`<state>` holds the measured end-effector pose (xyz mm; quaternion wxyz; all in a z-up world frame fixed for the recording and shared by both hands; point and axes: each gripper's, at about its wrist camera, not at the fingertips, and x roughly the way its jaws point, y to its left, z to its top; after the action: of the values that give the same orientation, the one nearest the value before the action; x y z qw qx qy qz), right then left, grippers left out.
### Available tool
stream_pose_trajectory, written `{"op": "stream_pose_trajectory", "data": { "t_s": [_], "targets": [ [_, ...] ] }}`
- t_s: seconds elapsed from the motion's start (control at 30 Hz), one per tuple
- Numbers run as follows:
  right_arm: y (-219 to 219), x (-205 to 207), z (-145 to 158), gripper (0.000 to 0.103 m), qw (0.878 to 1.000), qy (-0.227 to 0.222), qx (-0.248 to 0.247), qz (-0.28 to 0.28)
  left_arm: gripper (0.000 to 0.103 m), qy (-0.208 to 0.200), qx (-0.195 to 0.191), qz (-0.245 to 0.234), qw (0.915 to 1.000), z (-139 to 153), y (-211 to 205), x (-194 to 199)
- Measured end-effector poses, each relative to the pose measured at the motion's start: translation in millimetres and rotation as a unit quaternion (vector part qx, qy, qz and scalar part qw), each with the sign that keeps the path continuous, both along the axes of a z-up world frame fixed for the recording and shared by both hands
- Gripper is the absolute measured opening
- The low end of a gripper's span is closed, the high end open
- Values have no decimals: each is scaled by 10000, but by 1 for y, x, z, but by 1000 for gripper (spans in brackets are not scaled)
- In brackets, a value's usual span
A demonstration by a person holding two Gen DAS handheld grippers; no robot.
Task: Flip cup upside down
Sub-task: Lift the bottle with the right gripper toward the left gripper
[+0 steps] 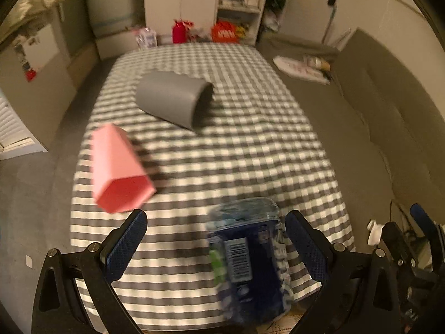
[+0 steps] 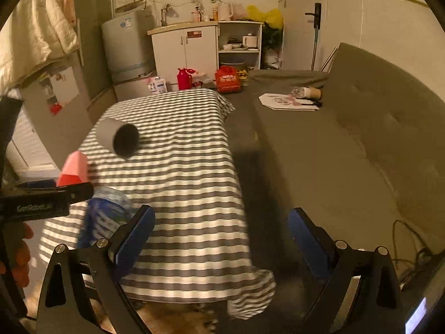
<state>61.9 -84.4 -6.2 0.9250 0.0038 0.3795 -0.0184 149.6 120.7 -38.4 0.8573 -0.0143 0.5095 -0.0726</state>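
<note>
A grey cup (image 1: 173,98) lies on its side on the checked tablecloth (image 1: 250,144), mouth toward the right; it also shows in the right wrist view (image 2: 118,137). A pink cup (image 1: 118,168) lies on its side near the table's left edge, also visible in the right wrist view (image 2: 73,169). A blue-labelled plastic bottle (image 1: 247,261) lies near the front edge, between the jaws of my left gripper (image 1: 217,250), which is open and holds nothing. My right gripper (image 2: 222,242) is open and empty, over the table's front right corner.
A grey sofa (image 2: 347,144) runs along the table's right side, with a printed cloth and a bottle (image 2: 292,100) on it. A white cabinet (image 2: 185,47), a fridge and red items stand beyond the far edge. Cables lie on the floor at right.
</note>
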Motion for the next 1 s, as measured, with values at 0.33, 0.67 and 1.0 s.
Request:
{"op": "stream_pose_trajectory", "data": {
  "t_s": [0.33,0.67,1.0],
  "targets": [
    [9,11,-22,97,9998,106,70,159,101,574,-52,-305,9979,-29,-7,9],
    [19,15,-25,97,9997,94,-3,217,76,1180,-441,-780,9890,-48,-10,12],
    [24,17,-23,97,9999,-75,-38,124,76,-404,-45,-715,9966,11,-3,17]
  ]
}}
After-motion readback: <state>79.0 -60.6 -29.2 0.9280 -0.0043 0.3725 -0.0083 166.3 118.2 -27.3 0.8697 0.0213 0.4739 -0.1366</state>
